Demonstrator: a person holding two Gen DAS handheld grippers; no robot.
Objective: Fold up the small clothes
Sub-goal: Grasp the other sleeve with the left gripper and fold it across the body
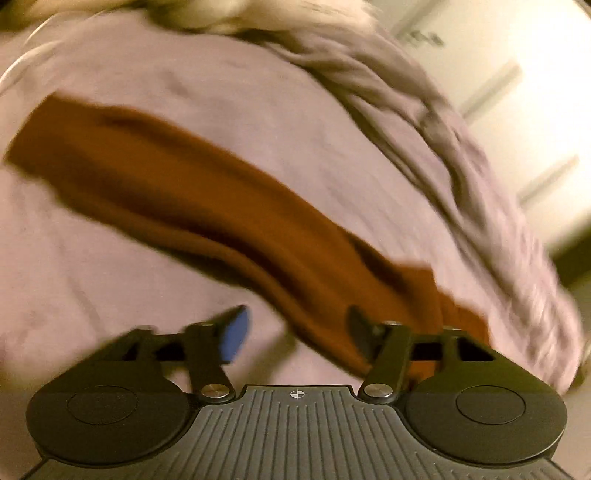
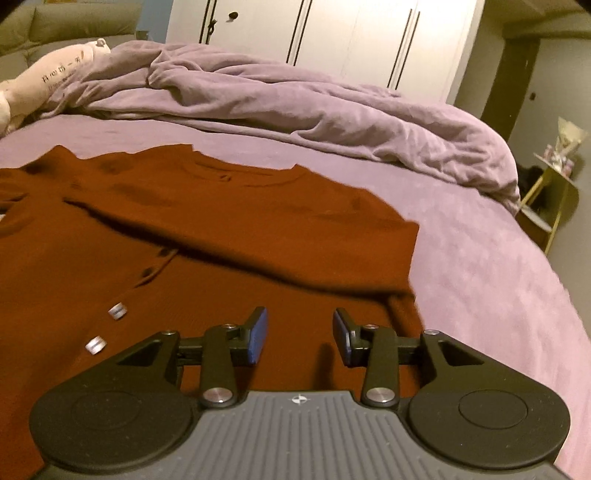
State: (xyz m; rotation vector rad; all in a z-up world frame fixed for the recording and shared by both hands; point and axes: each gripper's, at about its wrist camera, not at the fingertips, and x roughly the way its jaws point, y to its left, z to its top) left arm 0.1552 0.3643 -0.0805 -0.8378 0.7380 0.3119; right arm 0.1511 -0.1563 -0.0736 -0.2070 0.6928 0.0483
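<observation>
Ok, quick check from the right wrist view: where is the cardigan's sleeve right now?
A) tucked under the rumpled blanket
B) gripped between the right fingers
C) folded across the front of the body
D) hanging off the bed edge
C: the sleeve lies across the cardigan, and the right gripper is open with nothing between its fingers.

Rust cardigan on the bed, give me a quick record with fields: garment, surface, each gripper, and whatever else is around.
garment: rust cardigan, spread flat, one sleeve folded across the front
surface: purple bed sheet
left gripper: jaws open, empty, over a sleeve
right gripper: jaws open, empty, over the cardigan
nearby: rumpled purple duvet, plush toy, white wardrobe
</observation>
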